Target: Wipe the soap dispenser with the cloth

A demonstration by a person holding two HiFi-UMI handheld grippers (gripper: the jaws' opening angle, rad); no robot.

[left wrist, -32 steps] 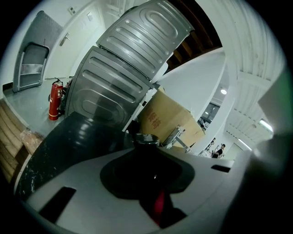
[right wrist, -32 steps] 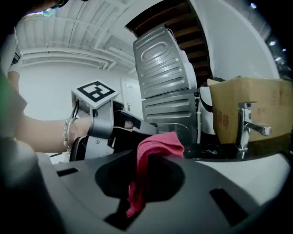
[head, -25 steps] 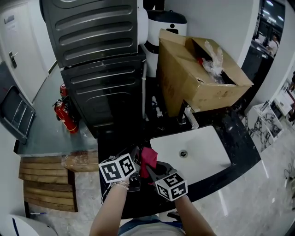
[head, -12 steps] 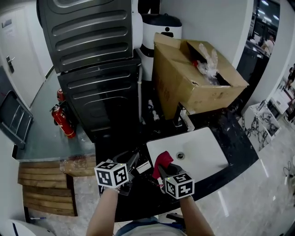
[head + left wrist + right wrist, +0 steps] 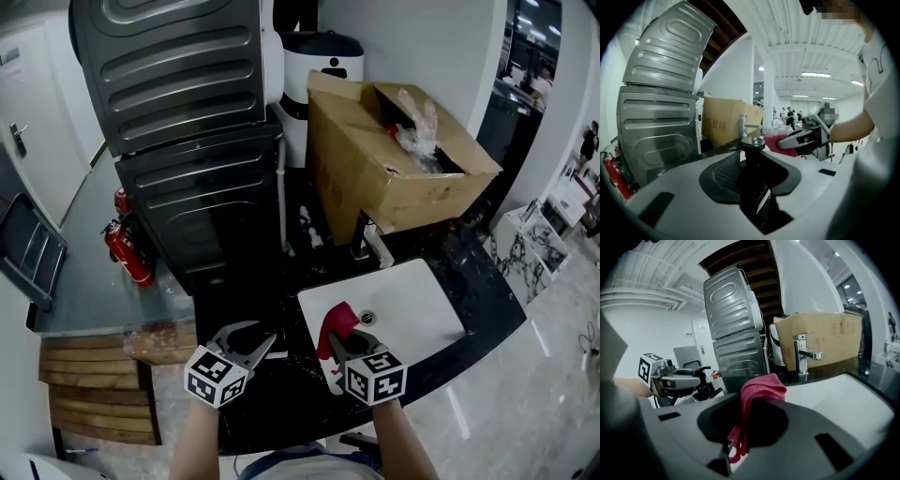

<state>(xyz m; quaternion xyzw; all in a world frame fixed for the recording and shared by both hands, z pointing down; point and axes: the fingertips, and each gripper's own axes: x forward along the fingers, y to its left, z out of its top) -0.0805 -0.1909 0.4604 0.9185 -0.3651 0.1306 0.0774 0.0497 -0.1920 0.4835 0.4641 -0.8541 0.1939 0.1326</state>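
Soap dispenser, dark rigid pump bottle, looked slick, so grab mid-body; left gripper jaws were just opening around it, right gripper clamped red cloth.

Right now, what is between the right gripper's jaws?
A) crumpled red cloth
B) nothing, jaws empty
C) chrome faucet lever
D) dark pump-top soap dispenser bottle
A: in the right gripper view the crumpled red cloth sticks up out of the right gripper, pinched between its closed jaws.
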